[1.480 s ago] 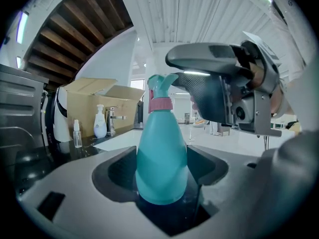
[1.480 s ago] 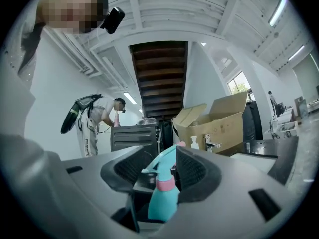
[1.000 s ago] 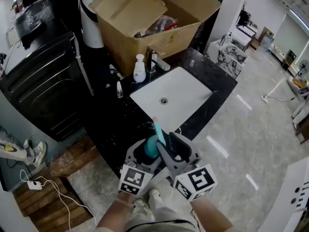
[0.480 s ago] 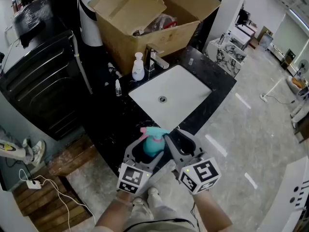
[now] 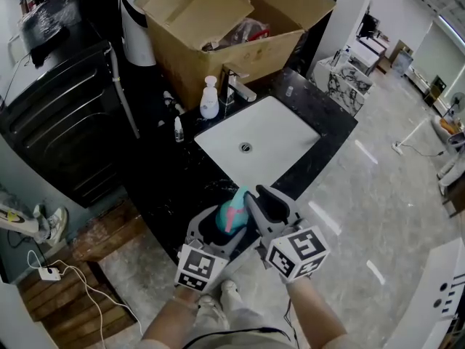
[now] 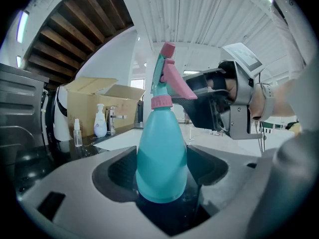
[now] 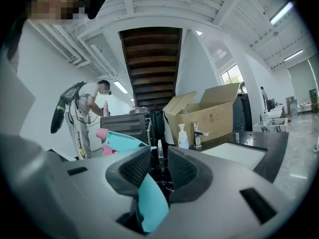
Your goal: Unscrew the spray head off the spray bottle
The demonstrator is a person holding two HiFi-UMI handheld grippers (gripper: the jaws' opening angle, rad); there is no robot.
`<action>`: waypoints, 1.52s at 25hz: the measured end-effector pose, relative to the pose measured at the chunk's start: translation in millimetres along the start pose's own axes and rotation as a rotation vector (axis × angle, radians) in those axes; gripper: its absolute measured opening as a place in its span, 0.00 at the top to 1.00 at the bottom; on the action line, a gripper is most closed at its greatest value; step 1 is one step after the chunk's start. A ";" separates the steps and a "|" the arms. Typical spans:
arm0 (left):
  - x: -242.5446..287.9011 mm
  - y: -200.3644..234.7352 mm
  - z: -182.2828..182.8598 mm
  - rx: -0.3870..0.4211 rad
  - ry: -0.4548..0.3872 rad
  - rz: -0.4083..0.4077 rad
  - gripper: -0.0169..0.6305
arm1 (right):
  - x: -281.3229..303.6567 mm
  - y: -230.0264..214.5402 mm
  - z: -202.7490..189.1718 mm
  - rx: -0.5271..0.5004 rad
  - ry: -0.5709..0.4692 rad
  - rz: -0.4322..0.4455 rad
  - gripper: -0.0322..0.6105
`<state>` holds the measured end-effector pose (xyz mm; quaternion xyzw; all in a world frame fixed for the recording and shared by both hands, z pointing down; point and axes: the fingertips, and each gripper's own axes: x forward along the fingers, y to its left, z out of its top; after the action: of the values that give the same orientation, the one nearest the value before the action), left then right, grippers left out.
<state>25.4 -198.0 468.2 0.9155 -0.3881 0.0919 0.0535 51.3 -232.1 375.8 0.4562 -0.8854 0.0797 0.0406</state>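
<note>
A teal spray bottle (image 6: pixel 162 158) with a pink collar stands upright between the pads of my left gripper (image 6: pixel 162 176), which is shut on its body. In the head view the bottle (image 5: pixel 232 213) sits between both grippers, over the counter's front edge. Its teal and pink spray head (image 6: pixel 167 81) reaches into my right gripper (image 6: pixel 199 101). In the right gripper view the spray head (image 7: pixel 119 141) lies between the jaws of my right gripper (image 7: pixel 158 176), which are closing on it, and the left pad touches it.
Beyond the grippers a white sink (image 5: pixel 254 140) is set into the black counter (image 5: pixel 167 180), with a faucet (image 5: pixel 236 86), a soap pump bottle (image 5: pixel 209 100) and a small bottle (image 5: pixel 178 131). An open cardboard box (image 5: pixel 218 27) stands behind. A person (image 7: pixel 89 108) stands far off.
The spray head has swung round, from pointing away to left to lying against the right gripper. The right gripper's jaws have narrowed around it. The left gripper holds still.
</note>
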 end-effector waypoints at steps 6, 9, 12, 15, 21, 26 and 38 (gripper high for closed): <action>-0.5 -0.5 -0.3 -0.002 0.000 0.000 0.49 | -22.9 11.4 4.2 0.020 -0.086 0.017 0.77; -0.3 0.1 -0.4 -0.002 -0.001 0.000 0.49 | -32.5 35.4 5.3 -0.045 -0.101 0.067 0.69; -0.5 0.1 -0.4 -0.001 -0.002 0.001 0.49 | -33.1 55.0 4.9 -0.089 -0.097 0.109 0.66; -1.0 0.8 -0.2 -0.001 -0.001 0.002 0.49 | -24.9 61.8 2.6 -0.097 -0.072 0.098 0.59; -1.6 1.4 -0.1 -0.003 -0.001 0.003 0.49 | -12.7 63.1 -2.0 -0.117 -0.014 0.029 0.54; -1.6 0.2 0.2 -0.005 -0.001 0.001 0.49 | -23.6 53.8 -3.4 -0.087 -0.020 0.010 0.55; -2.0 0.9 -0.3 -0.006 0.002 0.005 0.49 | -44.0 23.8 -3.6 -0.059 -0.030 -0.044 0.71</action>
<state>23.3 -197.2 468.1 0.9142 -0.3907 0.0919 0.0567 57.5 -182.7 370.5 0.4751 -0.8777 0.0457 0.0424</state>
